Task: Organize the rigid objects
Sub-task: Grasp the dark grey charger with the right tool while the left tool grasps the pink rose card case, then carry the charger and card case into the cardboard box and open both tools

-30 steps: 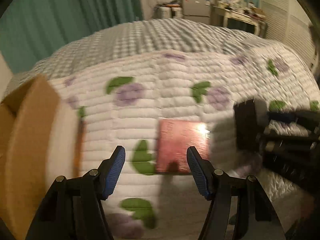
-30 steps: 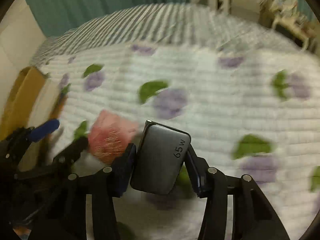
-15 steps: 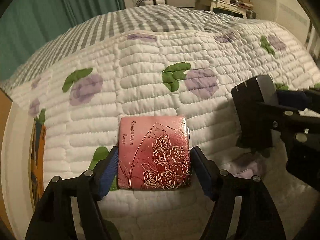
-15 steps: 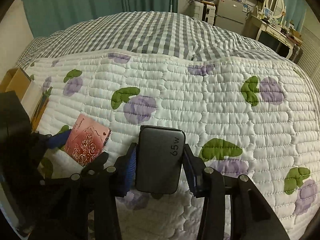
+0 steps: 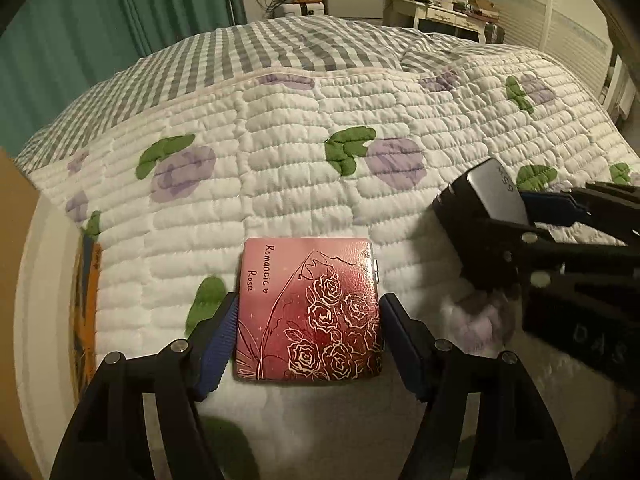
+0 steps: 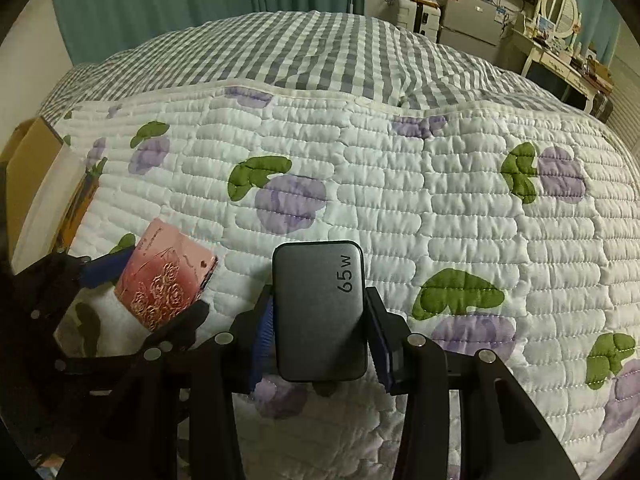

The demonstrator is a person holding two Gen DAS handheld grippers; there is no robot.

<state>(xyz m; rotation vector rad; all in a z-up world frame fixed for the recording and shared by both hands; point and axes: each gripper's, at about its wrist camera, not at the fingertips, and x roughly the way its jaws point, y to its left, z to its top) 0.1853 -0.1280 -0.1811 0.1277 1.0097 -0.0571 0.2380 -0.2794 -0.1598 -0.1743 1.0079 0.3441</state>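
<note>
A pink case with rose drawings and the words "Romantic Rose" lies between the blue pads of my left gripper. The jaws are closing, and both pads touch the case's side edges. In the right wrist view the same pink case sits tilted at the lower left, framed by the left gripper's fingers. My right gripper is shut on a dark grey charger marked "65W", held just above the quilt. That charger also shows at the right of the left wrist view.
A white quilt with purple flowers and green leaves covers the bed, with a grey checked blanket behind it. A cardboard box stands at the bed's left edge, an orange book beside it. Furniture lines the far wall.
My left gripper has come forward from short of the pink case until its pads flank the case's sides. The right gripper has kept its hold on the charger and barely moved.
</note>
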